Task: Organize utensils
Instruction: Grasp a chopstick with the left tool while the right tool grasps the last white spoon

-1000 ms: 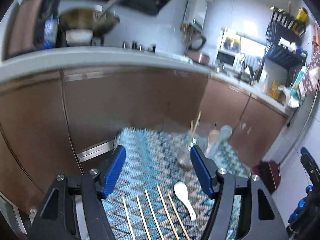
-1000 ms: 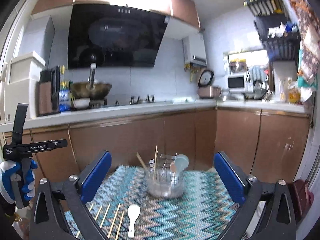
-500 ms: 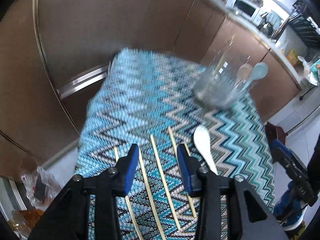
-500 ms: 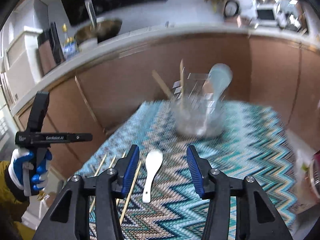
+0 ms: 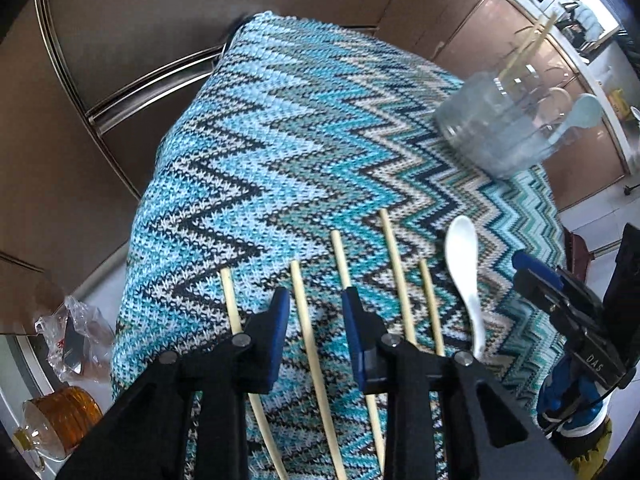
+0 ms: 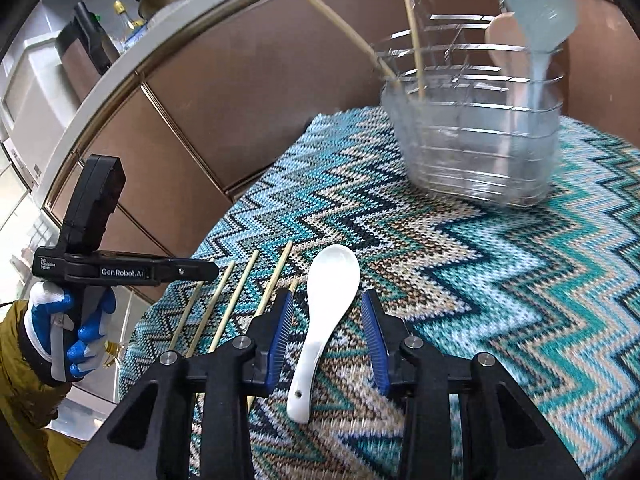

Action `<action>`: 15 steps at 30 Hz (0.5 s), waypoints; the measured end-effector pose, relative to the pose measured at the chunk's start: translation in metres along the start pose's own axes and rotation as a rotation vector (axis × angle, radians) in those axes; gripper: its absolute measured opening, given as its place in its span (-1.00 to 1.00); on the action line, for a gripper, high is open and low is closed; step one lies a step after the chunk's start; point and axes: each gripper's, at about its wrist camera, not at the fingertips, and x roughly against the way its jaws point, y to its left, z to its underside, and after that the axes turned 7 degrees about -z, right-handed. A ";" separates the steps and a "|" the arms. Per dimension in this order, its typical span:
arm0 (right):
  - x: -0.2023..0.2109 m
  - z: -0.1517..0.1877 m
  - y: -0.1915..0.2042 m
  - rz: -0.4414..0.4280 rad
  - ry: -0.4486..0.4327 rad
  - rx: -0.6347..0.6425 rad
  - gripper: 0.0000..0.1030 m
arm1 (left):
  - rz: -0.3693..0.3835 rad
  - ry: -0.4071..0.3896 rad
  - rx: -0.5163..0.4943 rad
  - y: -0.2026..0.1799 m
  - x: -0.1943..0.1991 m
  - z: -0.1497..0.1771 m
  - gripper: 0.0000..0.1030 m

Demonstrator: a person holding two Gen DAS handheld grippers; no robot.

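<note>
- The left gripper [image 5: 314,304] hangs low over the table [image 5: 280,128], jaws partly apart with blue pads, straddling 1 chopstick [image 5: 308,320] without touching it.
- 5 pale wooden chopsticks [image 5: 394,264] lie side by side on the cloth, roughly parallel, their far ends staggered.
- A white spoon [image 5: 464,272] lies just right of the chopsticks, bowl away from the camera, handle toward it.
- The right gripper [image 6: 326,320] is also low, jaws partly apart on either side of the spoon's [image 6: 324,320] handle; a gap shows on both sides, so it holds nothing.
- The spoon is glossy ceramic with a small hole near the handle's end.
- A clear holder [image 6: 476,136] wrapped in wire stands at the far side of the table, well apart from the loose pieces.
- In the holder stand 2 chopsticks [image 6: 412,36], a pale blue spoon [image 6: 536,12] and a pinkish spoon [image 6: 500,40].
- The cloth is a knitted zigzag in teal, blue, white and black.
- In the right wrist view the gloved left hand [image 6: 60,332] grips the left tool's handle.
</note>
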 end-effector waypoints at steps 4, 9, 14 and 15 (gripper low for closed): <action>-0.019 -0.011 -0.008 -0.009 0.039 -0.007 -0.29 | -0.004 0.020 -0.002 0.001 -0.008 -0.004 -0.51; -0.040 -0.018 -0.020 -0.015 0.082 -0.035 -0.36 | -0.005 0.043 0.010 0.002 -0.019 -0.004 -0.59; -0.055 -0.023 -0.024 -0.013 0.121 -0.028 -0.40 | 0.002 0.048 0.022 0.006 -0.020 -0.005 -0.63; -0.059 -0.024 -0.024 -0.013 0.129 -0.024 -0.44 | 0.004 0.051 0.023 0.007 -0.021 -0.006 -0.66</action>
